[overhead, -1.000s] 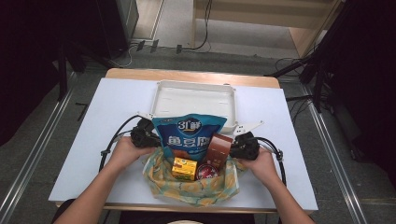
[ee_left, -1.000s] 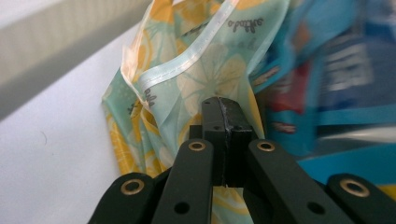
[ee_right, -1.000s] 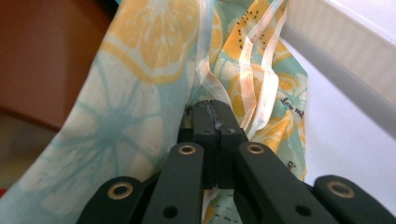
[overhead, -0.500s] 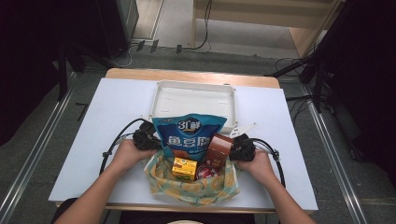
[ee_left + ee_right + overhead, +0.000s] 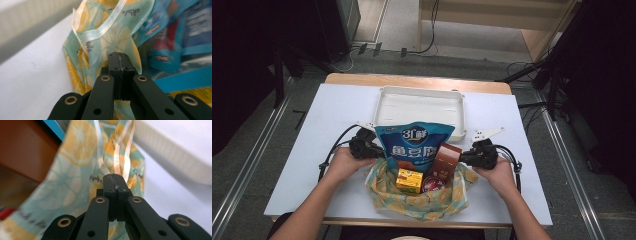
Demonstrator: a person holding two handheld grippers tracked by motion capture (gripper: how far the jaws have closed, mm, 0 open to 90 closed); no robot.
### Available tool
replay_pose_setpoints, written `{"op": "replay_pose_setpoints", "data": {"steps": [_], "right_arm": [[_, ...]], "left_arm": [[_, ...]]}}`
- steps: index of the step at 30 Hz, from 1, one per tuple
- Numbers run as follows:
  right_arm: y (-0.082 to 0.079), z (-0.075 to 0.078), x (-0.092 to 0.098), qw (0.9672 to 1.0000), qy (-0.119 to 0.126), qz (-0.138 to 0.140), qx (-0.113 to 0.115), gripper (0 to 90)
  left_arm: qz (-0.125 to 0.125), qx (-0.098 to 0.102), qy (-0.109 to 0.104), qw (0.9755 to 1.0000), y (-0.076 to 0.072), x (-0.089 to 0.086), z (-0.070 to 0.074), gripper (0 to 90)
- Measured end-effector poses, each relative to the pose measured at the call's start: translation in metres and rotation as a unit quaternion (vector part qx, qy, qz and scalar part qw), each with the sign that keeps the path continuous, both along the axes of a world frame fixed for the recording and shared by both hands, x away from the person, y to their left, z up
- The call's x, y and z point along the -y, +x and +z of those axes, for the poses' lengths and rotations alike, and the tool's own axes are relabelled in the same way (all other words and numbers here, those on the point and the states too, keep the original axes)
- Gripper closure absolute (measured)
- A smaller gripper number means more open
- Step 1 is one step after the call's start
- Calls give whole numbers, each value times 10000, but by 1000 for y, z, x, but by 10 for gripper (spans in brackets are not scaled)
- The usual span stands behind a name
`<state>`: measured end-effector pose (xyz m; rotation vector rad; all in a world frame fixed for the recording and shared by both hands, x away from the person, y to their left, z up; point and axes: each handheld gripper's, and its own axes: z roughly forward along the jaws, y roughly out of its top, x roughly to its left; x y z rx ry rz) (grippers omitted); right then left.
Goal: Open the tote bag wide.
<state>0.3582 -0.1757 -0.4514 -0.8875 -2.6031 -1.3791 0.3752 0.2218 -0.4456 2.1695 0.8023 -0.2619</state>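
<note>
Even overhead light falls on the white tabletop; the room around it stays dark. Shadows are soft. In both gripper views the black jaws are sharp, the bag and background blurred.

Black tongs (brass-ringed rivets), trailing cables

Your table fills the middle of the frame, white on top with a wooden strip along its far edge. A white tray lies at upper centre (shallow, rimmed), and the lemon-print bag sits at lower centre.
</note>
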Motion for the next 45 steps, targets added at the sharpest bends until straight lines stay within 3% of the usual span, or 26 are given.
{"op": "replay_pose_setpoints", "data": {"steps": [2,5,10,12,16,20,28,32,40,45], "right_arm": [[-2,7,4,9999,74,-69,53,900],[-6,16,10,9997,105,-154,155,900],[-14,31,23,9992,230,-244,235,900],[-18,37,28,9990,323,-206,225,900],[-29,46,32,9988,374,-93,299,900],[-38,50,23,9984,402,131,382,900],[-41,45,18,9976,427,268,477,900],[-39,39,16,9981,381,264,400,900],[-37,19,13,9993,134,261,251,900],[-35,12,11,9995,101,243,192,900]], "left_arm": [[61,108,-85,9999,-2,-5,7,900],[146,255,-8,9996,-3,-10,17,900],[198,331,-264,9989,-7,-20,34,900],[211,276,-379,9987,-8,-23,38,900],[195,254,-407,9987,-9,-22,40,900],[116,262,-441,9986,-8,-15,39,900],[-43,260,-333,9991,-5,-4,36,900],[-77,154,-204,9996,-2,5,26,900],[-65,56,-207,9998,0,10,14,900],[-64,60,-162,9998,0,12,9,900]]}}
